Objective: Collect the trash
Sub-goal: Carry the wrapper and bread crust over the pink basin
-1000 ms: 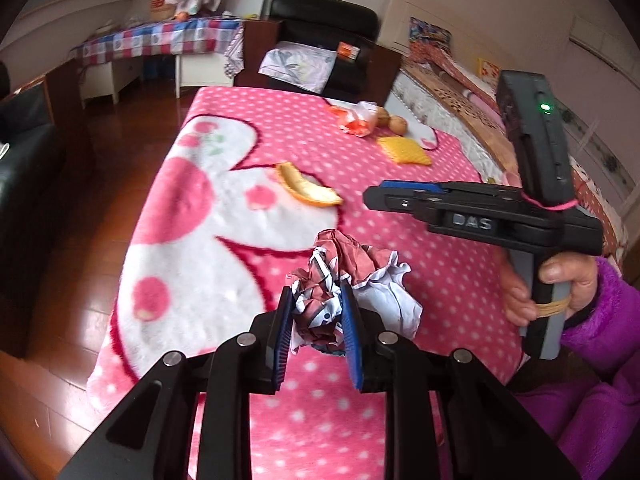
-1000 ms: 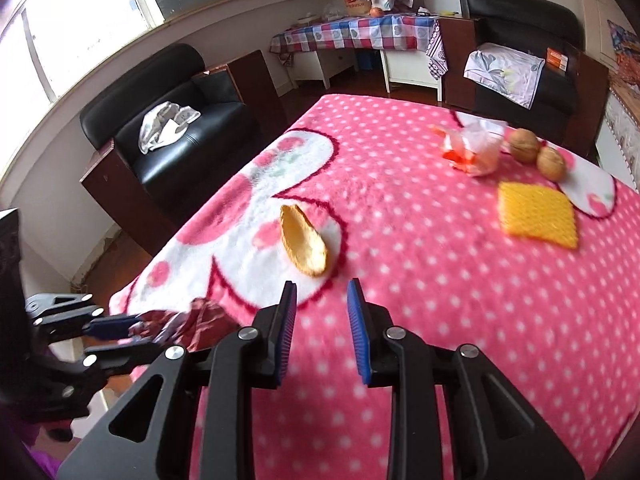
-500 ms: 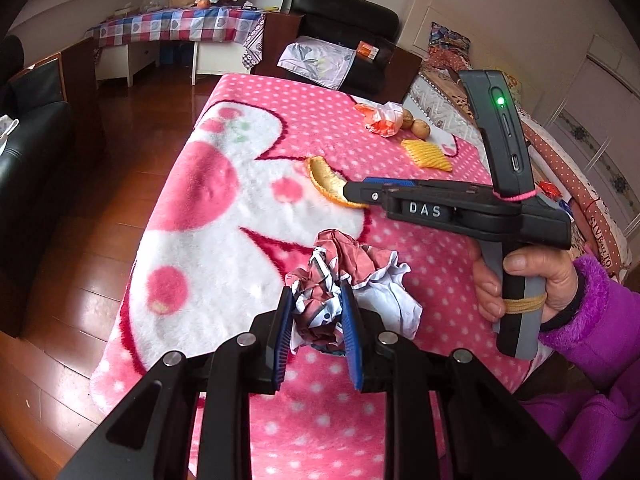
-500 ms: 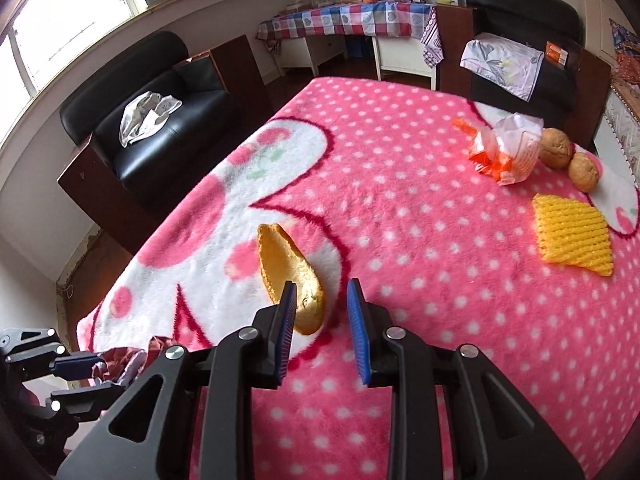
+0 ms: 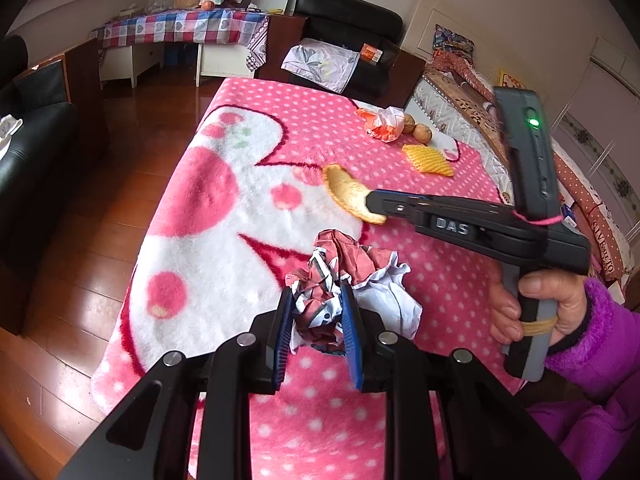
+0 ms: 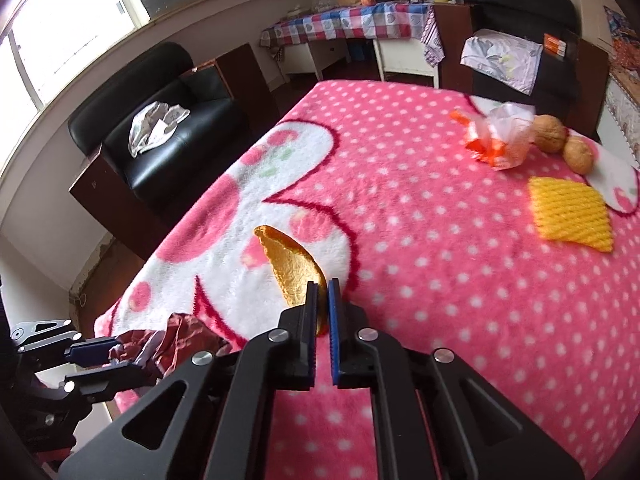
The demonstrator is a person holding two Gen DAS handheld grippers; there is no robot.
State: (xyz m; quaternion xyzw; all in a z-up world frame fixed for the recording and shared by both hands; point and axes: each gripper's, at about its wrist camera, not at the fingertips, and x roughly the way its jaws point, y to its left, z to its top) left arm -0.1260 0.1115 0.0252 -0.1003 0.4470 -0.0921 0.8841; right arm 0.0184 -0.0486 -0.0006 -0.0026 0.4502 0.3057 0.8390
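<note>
My left gripper point(image 5: 316, 312) is shut on a crumpled red and white wrapper point(image 5: 344, 272) and holds it over the near end of the pink dotted blanket point(image 5: 312, 136); the wrapper also shows in the right wrist view point(image 6: 168, 344). My right gripper point(image 6: 323, 300) is shut on the near end of an orange peel point(image 6: 290, 268) that lies on the blanket. In the left wrist view its fingers point(image 5: 378, 204) reach the peel point(image 5: 346, 192) from the right.
Farther along the blanket lie a yellow foam net point(image 6: 570, 212), an orange and clear plastic bag point(image 6: 500, 136) and two walnuts point(image 6: 550, 128). Black armchairs point(image 6: 160, 140) stand to the left and at the far end point(image 5: 348, 36). The floor point(image 5: 80, 240) is wood.
My right gripper moved forward to the orange peel and closed on its near end. My left gripper kept its hold on the wrapper and drew back a little.
</note>
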